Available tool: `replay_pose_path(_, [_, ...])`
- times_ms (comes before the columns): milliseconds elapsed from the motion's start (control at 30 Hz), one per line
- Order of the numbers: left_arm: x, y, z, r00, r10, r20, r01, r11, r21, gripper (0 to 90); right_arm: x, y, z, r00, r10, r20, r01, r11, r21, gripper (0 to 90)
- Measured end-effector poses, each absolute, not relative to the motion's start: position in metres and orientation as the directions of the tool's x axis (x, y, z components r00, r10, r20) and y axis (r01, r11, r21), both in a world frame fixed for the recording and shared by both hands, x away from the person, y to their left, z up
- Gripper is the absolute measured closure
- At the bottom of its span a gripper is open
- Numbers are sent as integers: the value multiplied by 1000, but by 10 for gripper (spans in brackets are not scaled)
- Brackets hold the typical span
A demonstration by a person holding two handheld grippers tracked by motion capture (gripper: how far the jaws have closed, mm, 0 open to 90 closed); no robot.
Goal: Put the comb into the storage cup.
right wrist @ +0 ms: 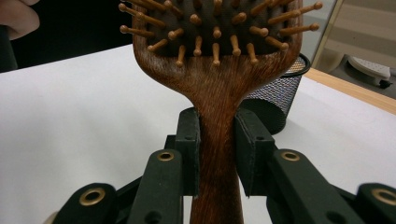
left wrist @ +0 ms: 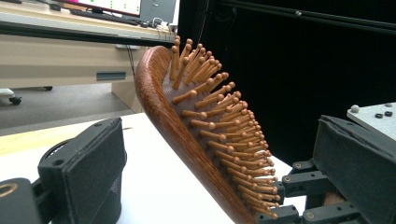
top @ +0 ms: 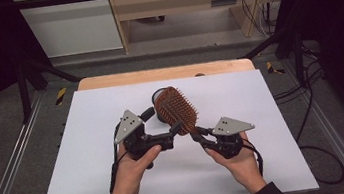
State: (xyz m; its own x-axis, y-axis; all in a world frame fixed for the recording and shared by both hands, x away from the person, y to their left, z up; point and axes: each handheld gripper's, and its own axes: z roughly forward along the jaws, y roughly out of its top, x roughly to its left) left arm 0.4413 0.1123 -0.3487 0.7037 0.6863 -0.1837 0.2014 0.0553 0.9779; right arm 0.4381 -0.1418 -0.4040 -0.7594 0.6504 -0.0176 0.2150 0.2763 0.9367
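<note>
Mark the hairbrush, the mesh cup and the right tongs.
hairbrush (top: pixel 175 107), high view, bristle face
mesh cup (right wrist: pixel 275 100), right gripper view, side wall
right tongs (right wrist: pixel 217 154), right gripper view, between pads clamping the handle

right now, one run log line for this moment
right gripper: shut on hairbrush handle | left gripper: open, jaws either side of brush head | mesh cup: behind brush

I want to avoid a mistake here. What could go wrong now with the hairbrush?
The right gripper clamps only the narrow handle of the hairbrush, so the heavy head might pivot or slip. The mesh cup stands just behind the brush and could be knocked over. The left gripper, open beside the bristles, might snag them.
</note>
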Motion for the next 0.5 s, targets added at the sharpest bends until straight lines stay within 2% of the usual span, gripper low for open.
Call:
replay_pose_path(333, [444, 106, -349, 689, 696, -201, 214, 69, 974, 26, 436, -138, -404, -770, 638, -21, 208, 282, 937, 733])
replay_pose_path(500, [453, 108, -350, 666, 705, -245, 245, 103, 964, 39, 434, -136, -404, -774, 633, -30, 199, 288, 937, 733])
